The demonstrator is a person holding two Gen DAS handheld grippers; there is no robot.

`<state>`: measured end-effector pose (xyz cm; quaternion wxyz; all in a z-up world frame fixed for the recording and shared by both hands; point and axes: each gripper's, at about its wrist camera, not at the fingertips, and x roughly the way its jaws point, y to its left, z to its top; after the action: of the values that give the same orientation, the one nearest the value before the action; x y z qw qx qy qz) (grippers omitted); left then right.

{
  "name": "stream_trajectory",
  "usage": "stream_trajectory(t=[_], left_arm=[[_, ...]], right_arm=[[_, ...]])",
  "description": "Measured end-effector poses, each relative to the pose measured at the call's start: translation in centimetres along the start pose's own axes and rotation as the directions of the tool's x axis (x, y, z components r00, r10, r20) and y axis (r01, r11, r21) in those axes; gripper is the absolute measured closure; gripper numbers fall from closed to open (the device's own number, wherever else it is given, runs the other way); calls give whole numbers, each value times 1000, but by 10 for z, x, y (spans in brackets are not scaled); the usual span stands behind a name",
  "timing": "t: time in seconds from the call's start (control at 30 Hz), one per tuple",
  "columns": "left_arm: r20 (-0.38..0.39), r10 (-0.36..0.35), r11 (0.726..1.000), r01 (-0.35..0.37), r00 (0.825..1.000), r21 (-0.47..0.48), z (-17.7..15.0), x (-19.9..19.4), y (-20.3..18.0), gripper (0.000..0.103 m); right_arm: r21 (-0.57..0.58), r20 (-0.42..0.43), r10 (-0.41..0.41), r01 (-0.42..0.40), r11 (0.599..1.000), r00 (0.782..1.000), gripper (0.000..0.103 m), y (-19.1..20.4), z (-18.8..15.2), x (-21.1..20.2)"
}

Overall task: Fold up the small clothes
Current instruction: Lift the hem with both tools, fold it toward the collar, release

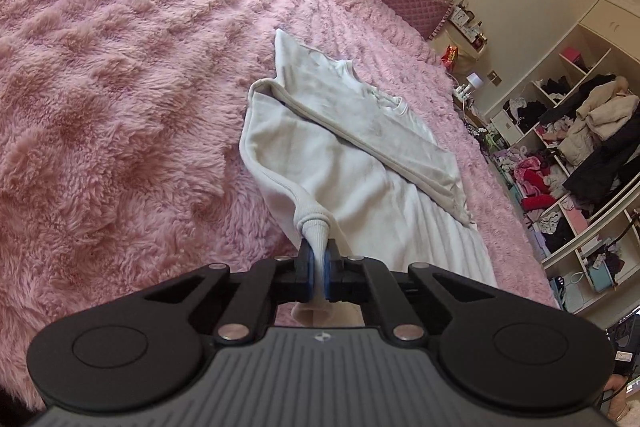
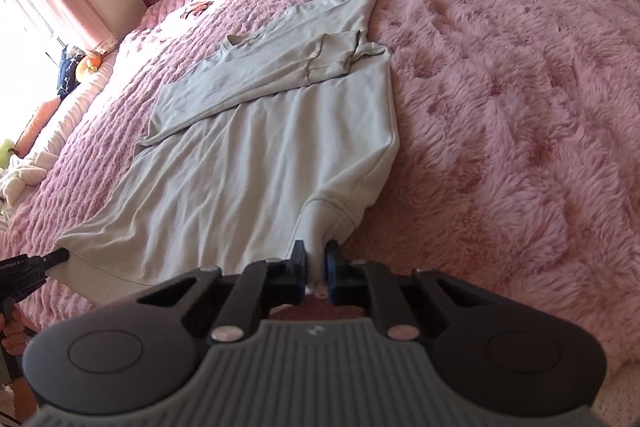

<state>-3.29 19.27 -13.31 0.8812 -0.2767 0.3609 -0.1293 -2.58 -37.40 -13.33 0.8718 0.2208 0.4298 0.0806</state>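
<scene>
Both grippers pinch the near hem of a sweatshirt on the bed.

The pink fleece bedspread (image 2: 500,87) carries the pale sweatshirt (image 2: 256,155), its long axis running away toward the far neckline, sleeves folded across. The left gripper (image 1: 319,263) is clamped on the near left hem corner, the right gripper (image 2: 316,267) on the near right corner; the fold would go far, toward the collar.
</scene>
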Motion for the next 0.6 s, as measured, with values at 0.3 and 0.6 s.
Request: stream_trajectory(t=[0.3, 0.6], left_arm=[[77, -84, 994, 88, 994, -57, 64, 31, 4, 99], [92, -84, 996, 81, 992, 42, 156, 102, -14, 99]], right_arm=[[81, 152, 45, -58, 995, 987, 100, 6, 66, 2], [90, 278, 6, -33, 995, 961, 101, 11, 166, 58]])
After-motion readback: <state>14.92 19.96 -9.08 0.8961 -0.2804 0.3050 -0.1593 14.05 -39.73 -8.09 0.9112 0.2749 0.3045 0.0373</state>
